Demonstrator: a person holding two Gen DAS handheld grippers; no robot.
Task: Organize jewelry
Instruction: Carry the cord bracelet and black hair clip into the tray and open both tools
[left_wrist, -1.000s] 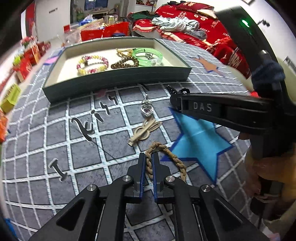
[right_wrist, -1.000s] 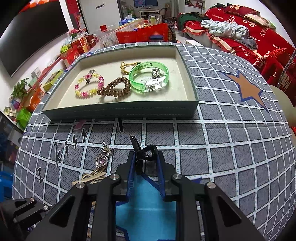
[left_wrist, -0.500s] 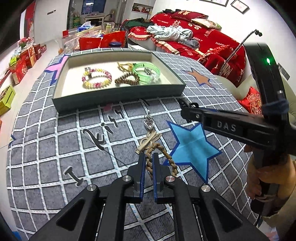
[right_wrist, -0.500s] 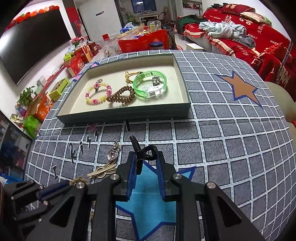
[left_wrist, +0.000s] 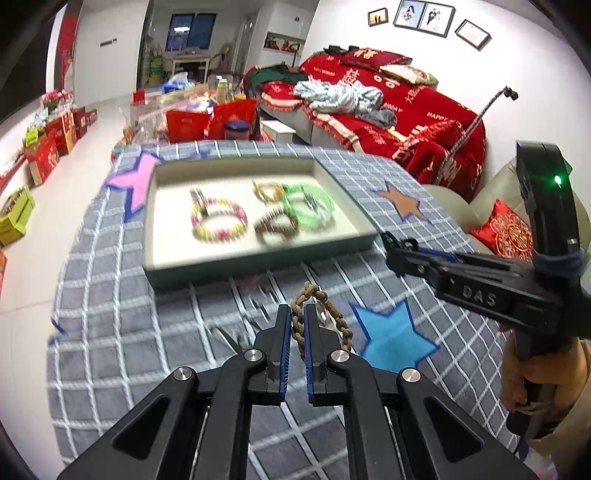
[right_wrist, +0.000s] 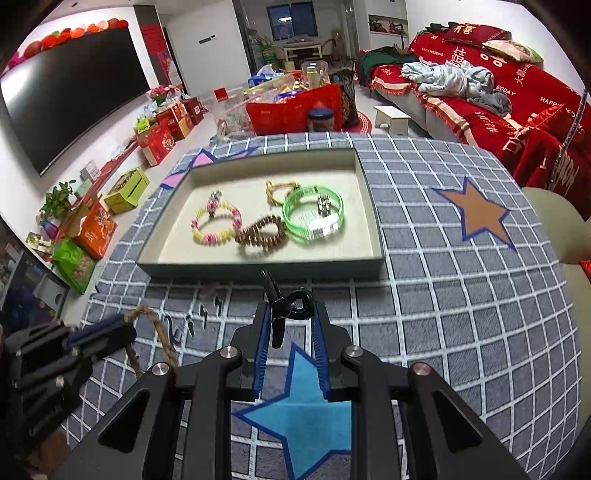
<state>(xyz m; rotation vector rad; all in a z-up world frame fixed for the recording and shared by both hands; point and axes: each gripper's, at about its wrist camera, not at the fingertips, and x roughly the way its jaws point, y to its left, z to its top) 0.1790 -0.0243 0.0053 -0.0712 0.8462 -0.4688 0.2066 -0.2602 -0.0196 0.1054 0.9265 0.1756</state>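
My left gripper (left_wrist: 297, 317) is shut on a brown braided rope bracelet (left_wrist: 314, 293) and holds it up above the checked cloth; both show at the lower left of the right wrist view, the bracelet (right_wrist: 147, 314) hanging. My right gripper (right_wrist: 290, 314) is shut on a black hair clip (right_wrist: 291, 306), short of the tray's near wall. The green-walled tray (right_wrist: 258, 267) holds a pink-yellow bead bracelet (right_wrist: 216, 225), a brown coil hair tie (right_wrist: 262, 232), a green bangle (right_wrist: 314, 212) and a gold piece (right_wrist: 279, 188). The tray (left_wrist: 258, 264) is blurred in the left wrist view.
The round table has a grey checked cloth (right_wrist: 443, 277) with blue (right_wrist: 306, 406), orange (right_wrist: 476, 210) and pink (left_wrist: 136, 177) stars. A red sofa (right_wrist: 517, 110) stands to the right; boxes and a television (right_wrist: 66, 88) to the left.
My left gripper has lifted the rope bracelet off the cloth and swung toward the tray. My right gripper has risen a little with the clip. The heart pendant and cord are out of sight.
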